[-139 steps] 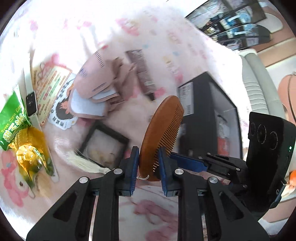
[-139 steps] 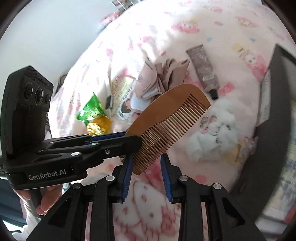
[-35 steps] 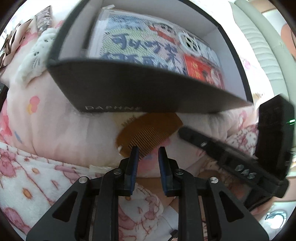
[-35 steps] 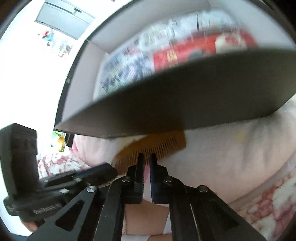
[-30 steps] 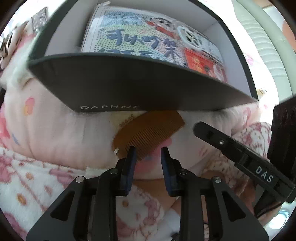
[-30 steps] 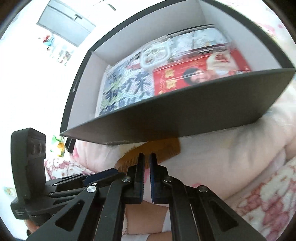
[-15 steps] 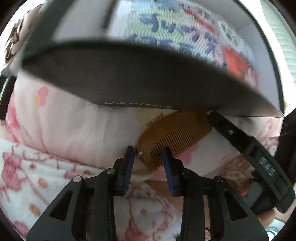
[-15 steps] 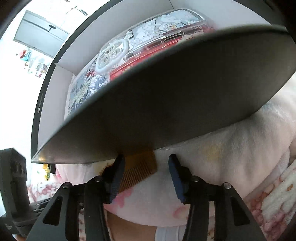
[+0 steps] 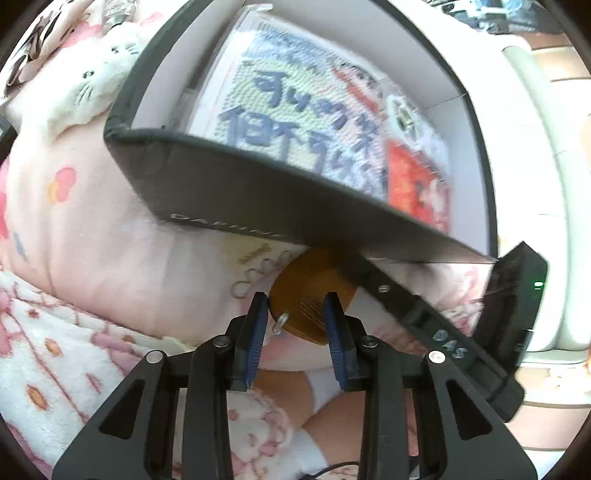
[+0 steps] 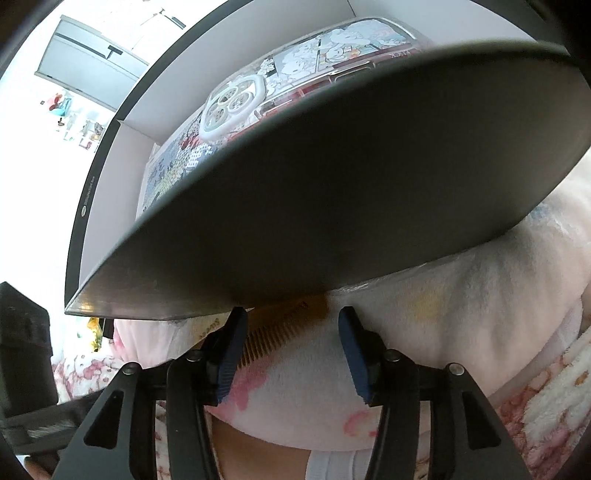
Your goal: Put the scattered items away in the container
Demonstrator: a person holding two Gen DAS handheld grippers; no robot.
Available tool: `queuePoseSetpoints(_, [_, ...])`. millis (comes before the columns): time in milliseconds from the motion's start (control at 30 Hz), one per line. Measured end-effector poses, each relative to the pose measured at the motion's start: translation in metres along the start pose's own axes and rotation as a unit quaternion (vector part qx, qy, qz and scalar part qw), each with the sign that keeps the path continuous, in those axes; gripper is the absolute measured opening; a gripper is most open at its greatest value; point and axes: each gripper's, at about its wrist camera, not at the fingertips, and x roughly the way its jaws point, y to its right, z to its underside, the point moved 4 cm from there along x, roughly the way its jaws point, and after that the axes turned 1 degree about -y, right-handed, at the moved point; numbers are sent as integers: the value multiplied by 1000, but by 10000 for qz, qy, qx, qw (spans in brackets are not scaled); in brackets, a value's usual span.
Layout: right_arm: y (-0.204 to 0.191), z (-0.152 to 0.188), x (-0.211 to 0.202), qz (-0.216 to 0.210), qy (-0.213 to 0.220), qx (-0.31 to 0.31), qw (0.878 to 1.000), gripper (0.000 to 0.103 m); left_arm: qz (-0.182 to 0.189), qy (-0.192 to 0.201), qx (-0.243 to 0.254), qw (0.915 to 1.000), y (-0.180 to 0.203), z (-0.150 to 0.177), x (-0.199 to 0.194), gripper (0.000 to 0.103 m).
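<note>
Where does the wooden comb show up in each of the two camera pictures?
Left wrist view: comb low centre, its rounded end between the left gripper's pads, just under the box wall.
Right wrist view: comb low, left of centre, mostly hidden under the box.
Shared landmark: the dark box front wall.

Pink cartoon-print blanket (image 9: 92, 258), grey cabinet (image 10: 88, 62), possibly shelves (image 9: 491, 11), blurred

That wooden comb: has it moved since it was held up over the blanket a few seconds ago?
Yes. The wooden comb has come down outside the black box, lying on the pink blanket against the box's near wall, between the left tongs.
</note>
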Motion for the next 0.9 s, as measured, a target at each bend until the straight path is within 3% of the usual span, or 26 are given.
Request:
queuePoseSetpoints(200, [-4,-5,0,-79,-58,-7,10000,47,480,-8,-432,9979,-3,-6,14,27])
queuePoseSetpoints(233, [-4,-6,0,-99,-71,2,9999,47,424,-9,-427,9982,-2,-7,18,27])
queuePoseSetpoints(300, [-5,-8,-1,-147,-95,26,9998,47,256,-6,-252,9994,4,-7,21,16])
queuePoseSetpoints(367, [-5,-10,-1,-207,-121,75,9997,47,238,-97,-66,9996,10,-7,21,15])
queuePoseSetpoints(533, [-3,-14,-6,-378,-235,295,9986,47,-147,-456,101,9988,9,-1,30,15])
queuePoseSetpoints(733, [-15,-1,-17,-447,-290,71,9986,47,-343,-461,83,9983,10,-5,26,22])
queuePoseSetpoints(900, [-30,2,-17,-538,-479,-100,9974,47,-445,-69,49,9990,6,-10,-5,22])
